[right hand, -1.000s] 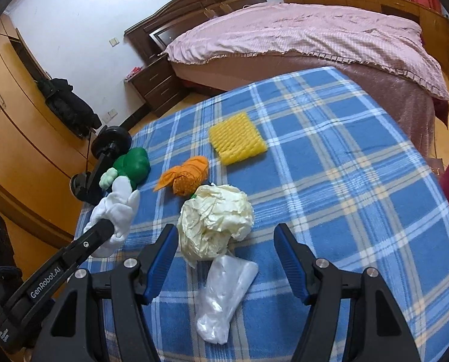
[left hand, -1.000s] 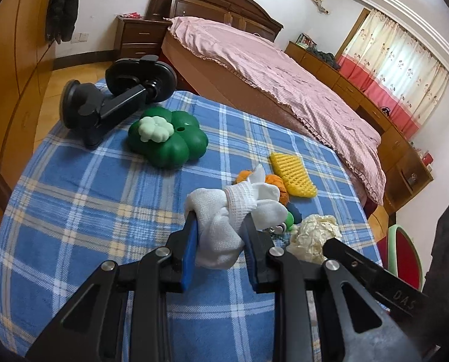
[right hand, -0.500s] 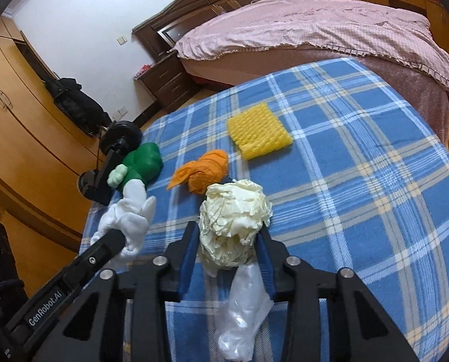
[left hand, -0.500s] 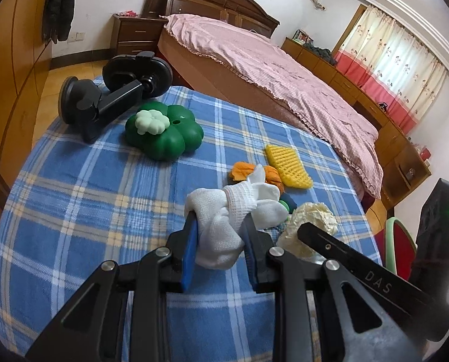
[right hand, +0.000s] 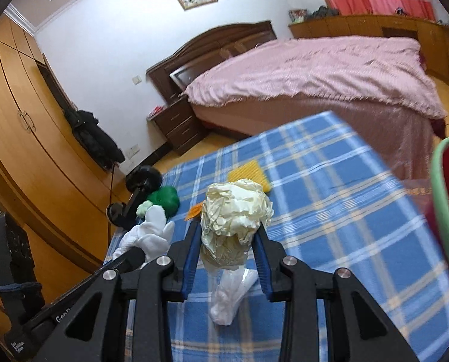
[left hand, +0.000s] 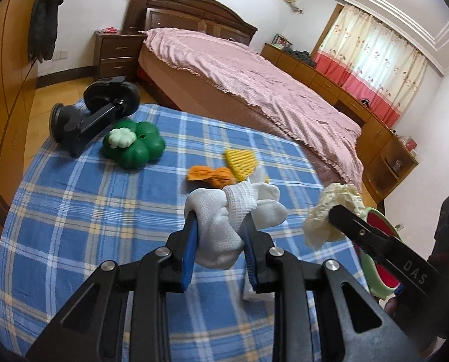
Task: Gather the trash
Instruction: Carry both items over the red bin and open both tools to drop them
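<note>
My left gripper (left hand: 220,229) is shut on a bundle of white cloth (left hand: 224,226), held above the blue checked table (left hand: 73,211). My right gripper (right hand: 227,235) is shut on a crumpled cream paper ball (right hand: 235,211), lifted off the table; the same ball (left hand: 333,211) shows at the right of the left wrist view. A clear plastic bag (right hand: 230,295) lies on the table under the right gripper. An orange cloth scrap (left hand: 209,175) and a yellow ribbed pad (left hand: 241,161) lie further back.
A green clover-shaped toy (left hand: 134,146) and a black suction mount (left hand: 94,114) sit at the table's far left. A green-rimmed red bin (right hand: 447,211) stands off the table's right edge. A pink bed (left hand: 254,81) lies beyond the table.
The right gripper closed on the cream paper ball and lifted it off the table. Both grippers rose, and the left one kept its hold on the white cloth.
</note>
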Motion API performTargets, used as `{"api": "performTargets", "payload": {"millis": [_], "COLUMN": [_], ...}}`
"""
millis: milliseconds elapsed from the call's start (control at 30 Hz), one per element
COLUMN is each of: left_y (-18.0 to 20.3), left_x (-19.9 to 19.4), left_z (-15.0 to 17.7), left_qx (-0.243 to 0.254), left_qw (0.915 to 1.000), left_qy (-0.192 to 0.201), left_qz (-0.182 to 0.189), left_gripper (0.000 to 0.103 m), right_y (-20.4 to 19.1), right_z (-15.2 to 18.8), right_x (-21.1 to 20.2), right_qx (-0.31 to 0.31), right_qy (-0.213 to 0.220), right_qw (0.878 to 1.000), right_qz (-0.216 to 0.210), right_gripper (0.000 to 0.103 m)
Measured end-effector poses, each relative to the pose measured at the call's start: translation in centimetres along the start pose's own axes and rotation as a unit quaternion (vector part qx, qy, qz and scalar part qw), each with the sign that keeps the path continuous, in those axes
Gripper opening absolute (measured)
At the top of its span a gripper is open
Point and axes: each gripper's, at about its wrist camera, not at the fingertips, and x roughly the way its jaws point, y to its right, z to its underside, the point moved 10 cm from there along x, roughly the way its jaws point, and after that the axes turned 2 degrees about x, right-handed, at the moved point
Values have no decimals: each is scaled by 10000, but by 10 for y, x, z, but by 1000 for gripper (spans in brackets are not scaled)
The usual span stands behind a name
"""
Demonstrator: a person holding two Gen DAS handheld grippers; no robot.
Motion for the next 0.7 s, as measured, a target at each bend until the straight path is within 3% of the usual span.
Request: {"api": "performTargets", "payload": {"millis": [300, 700], "left_y": [59, 156], "left_x": [-10, -3], "left_z": [1, 7], "left_qx": [424, 1152], "left_qw": [9982, 9872], "left_qy": [-11, -132], "left_qz": [422, 1095], "left_gripper": [28, 28], "right_y": [40, 115], "right_z": [-17, -29], "right_x": [-71, -139], "right_qx": [239, 603], "right_qy": [621, 1154], "right_qw": [9972, 9861], "right_qz": [339, 1037], "right_gripper": [37, 37]}}
